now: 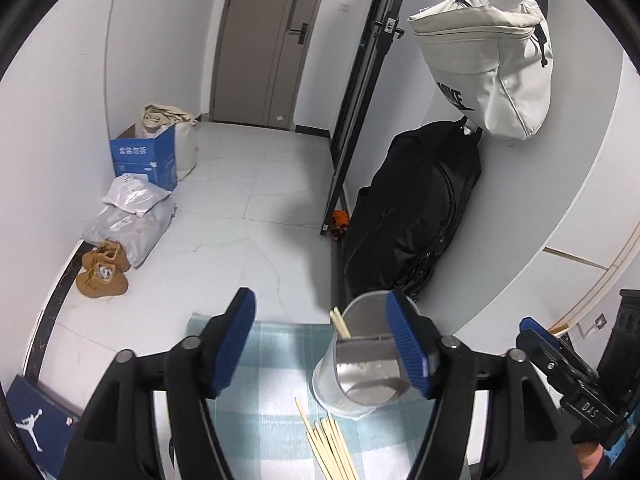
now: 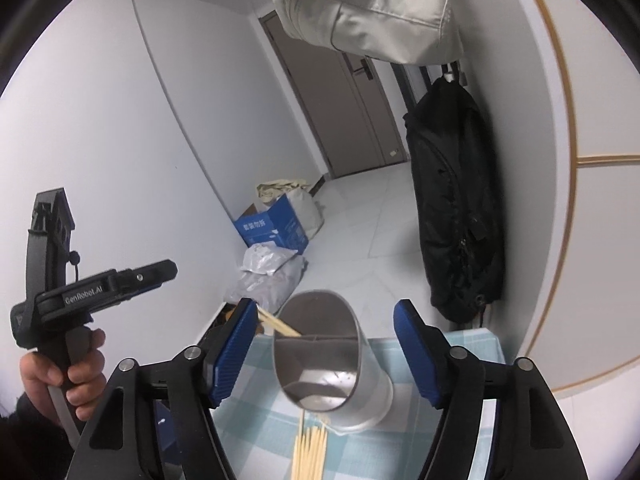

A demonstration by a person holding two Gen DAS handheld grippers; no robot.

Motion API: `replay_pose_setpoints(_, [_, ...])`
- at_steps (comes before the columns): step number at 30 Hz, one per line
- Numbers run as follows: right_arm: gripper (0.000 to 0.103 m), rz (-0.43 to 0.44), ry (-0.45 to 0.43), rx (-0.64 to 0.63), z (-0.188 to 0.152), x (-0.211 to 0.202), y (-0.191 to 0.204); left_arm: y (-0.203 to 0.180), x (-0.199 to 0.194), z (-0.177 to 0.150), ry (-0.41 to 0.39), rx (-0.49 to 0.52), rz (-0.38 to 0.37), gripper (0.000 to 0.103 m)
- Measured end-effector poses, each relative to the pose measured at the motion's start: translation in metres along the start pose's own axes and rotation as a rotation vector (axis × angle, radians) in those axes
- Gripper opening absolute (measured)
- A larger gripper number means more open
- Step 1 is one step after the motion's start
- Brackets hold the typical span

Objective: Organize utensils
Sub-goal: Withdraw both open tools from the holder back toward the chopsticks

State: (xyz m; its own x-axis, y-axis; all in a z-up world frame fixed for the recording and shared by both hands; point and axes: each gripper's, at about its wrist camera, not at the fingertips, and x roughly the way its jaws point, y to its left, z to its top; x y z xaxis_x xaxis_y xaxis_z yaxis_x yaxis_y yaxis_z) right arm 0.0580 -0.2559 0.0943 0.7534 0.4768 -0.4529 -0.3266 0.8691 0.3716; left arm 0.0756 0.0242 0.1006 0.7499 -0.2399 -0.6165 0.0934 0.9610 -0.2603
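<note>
In the left wrist view, the left gripper [image 1: 326, 344] is seen with its two blue fingers [image 1: 236, 344] spread wide apart, and nothing is held between them. A gray metal cup [image 1: 360, 368] is stood on a blue and white checked cloth [image 1: 272, 372]. The cup is just by the right finger, but it cannot be told if they touch. A pair of chopsticks [image 1: 340, 322] is stuck inside the cup, leaning on its left rim. More chopsticks [image 1: 332, 448] are laid in a bunch on the cloth, right in front of the cup.

In the right wrist view, the right gripper [image 2: 324, 354] is also seen wide open, with nothing held. The cup [image 2: 320, 360] is seen between its fingers, not touched by them. The left hand [image 2: 64, 376] is wrapped around the other gripper's handle. A black bag [image 2: 452, 208] is hung on the wall.
</note>
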Motion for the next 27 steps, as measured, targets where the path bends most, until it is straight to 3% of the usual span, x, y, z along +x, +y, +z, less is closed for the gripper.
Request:
replay_pose_setpoints(4, [0.078,-0.001,-0.019,-0.007,-0.008,-0.012,0.006,-0.004,-0.01,-0.014,-0.024,0.011,0.018,0.071])
replay_pose_setpoints(13, [0.084,0.009,-0.024,-0.045,-0.036,-0.025,0.018,-0.005,-0.024,-0.046,-0.055,0.041,0.068,0.073])
replay_pose_setpoints(27, [0.092,-0.013,0.01,-0.084,-0.08,-0.019,0.024,0.003,-0.011,-0.092,-0.017,0.033,0.097,0.074])
